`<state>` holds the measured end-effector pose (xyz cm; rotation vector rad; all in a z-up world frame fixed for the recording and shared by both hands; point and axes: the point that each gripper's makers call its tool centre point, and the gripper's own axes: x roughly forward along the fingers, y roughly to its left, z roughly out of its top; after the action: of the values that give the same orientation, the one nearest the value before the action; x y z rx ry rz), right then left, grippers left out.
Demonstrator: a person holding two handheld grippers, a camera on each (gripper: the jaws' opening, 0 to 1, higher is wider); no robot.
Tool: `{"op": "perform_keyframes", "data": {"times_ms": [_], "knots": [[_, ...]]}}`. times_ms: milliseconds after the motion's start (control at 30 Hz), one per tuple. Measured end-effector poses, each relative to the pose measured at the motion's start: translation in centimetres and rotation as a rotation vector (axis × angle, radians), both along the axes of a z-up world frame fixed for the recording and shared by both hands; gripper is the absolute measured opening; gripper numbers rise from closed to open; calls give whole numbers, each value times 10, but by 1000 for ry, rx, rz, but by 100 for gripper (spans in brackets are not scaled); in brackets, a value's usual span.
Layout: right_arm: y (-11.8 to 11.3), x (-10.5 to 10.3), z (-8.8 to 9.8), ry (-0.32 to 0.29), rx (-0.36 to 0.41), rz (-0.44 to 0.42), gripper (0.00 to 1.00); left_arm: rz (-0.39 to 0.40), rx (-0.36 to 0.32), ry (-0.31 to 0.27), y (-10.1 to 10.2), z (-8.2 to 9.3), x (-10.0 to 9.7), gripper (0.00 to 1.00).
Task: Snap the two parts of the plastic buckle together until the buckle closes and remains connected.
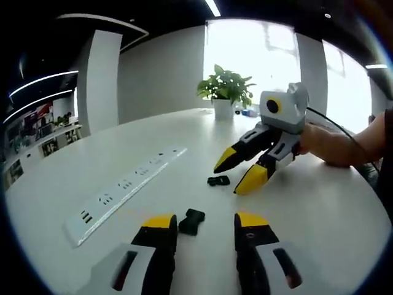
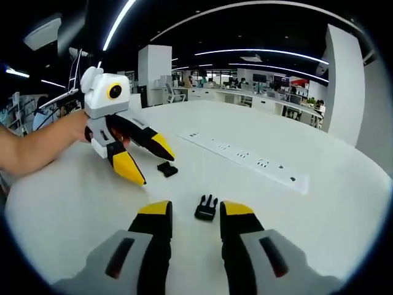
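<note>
Two black buckle parts lie apart on the white table [image 1: 319, 215]. The socket part [image 1: 192, 221] sits just ahead of my left gripper [image 1: 206, 222], near its left jaw tip; the jaws stand open with nothing in them. The pronged part [image 2: 206, 208] lies between the open tips of my right gripper [image 2: 196, 210], untouched. Facing me in the left gripper view, the right gripper [image 1: 236, 175] hovers open beside the pronged part [image 1: 218, 180]. In the right gripper view, the left gripper [image 2: 153, 166] hangs open by the socket part [image 2: 166, 169].
A long white power strip [image 1: 123, 190] [image 2: 245, 157] lies on the table to one side of the buckle parts. A potted plant [image 1: 225, 92] stands at the far table edge. A person's forearms [image 1: 344, 144] [image 2: 37, 144] hold the grippers.
</note>
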<state>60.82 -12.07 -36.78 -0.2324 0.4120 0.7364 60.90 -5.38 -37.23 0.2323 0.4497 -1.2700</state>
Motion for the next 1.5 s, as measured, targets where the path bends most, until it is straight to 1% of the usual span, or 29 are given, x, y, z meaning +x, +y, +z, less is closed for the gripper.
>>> {"op": "perform_keyframes", "data": {"times_ms": [133,333,500,700,800,867,967,1100,1167,1300,1433,1500], "knots": [[0,0,0,-1,-3,2,32,17,10,13,2,-4,3,34],[1,-1,-3,12,-8,4,32,-3,10,25,1,-4,0,30],[1,-1,-4,16,-11,4,31,-3,14,25,1,-6,0,30],[-1,2,-5,22,-10,-10,30,26,15,26,2,-6,6,28],[-1,1,-6,23,-10,-17,29,32,22,16,2,-6,7,25],[0,0,-6,12,-17,-13,26,34,34,-1,2,-6,9,23],[-2,1,-5,10,-17,-28,25,35,40,-9,3,-7,10,23],[-7,3,-5,14,-2,-75,23,47,31,-1,3,-6,11,23],[-6,3,-5,9,-7,-80,22,51,28,3,2,-6,11,23],[-6,5,-5,2,-17,-84,21,60,36,-23,2,-7,13,23],[-4,2,-4,-8,-25,-88,20,68,34,-34,1,-8,13,22],[-3,2,-4,-13,-20,-105,20,78,29,-41,0,-8,12,21]]}}
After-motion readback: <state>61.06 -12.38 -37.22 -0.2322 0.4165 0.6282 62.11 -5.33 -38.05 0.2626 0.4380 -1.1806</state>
